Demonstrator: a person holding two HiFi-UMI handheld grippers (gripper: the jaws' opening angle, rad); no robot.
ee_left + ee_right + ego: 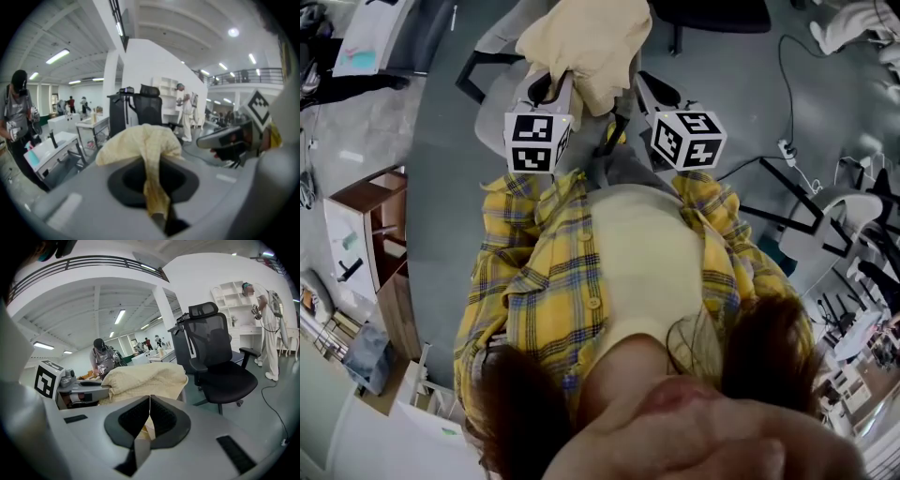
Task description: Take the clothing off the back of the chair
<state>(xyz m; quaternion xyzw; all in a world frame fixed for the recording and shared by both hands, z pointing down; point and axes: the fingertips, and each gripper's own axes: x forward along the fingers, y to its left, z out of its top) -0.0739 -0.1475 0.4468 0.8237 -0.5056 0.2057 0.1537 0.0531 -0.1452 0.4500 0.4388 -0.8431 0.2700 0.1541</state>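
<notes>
1. While the left tongs and the right tongs both grip it, the cream clothing sits bunched just ahead of their tips, spanning the gap between them.
2. Left tongs: clamped on a twisted strip of the clothing, which runs down between the jaws.
3. Right tongs: jaws nearly together, pinching a fold of the same clothing.
4. Beyond the right tongs, a black office chair stands apart from the clothing.
</notes>
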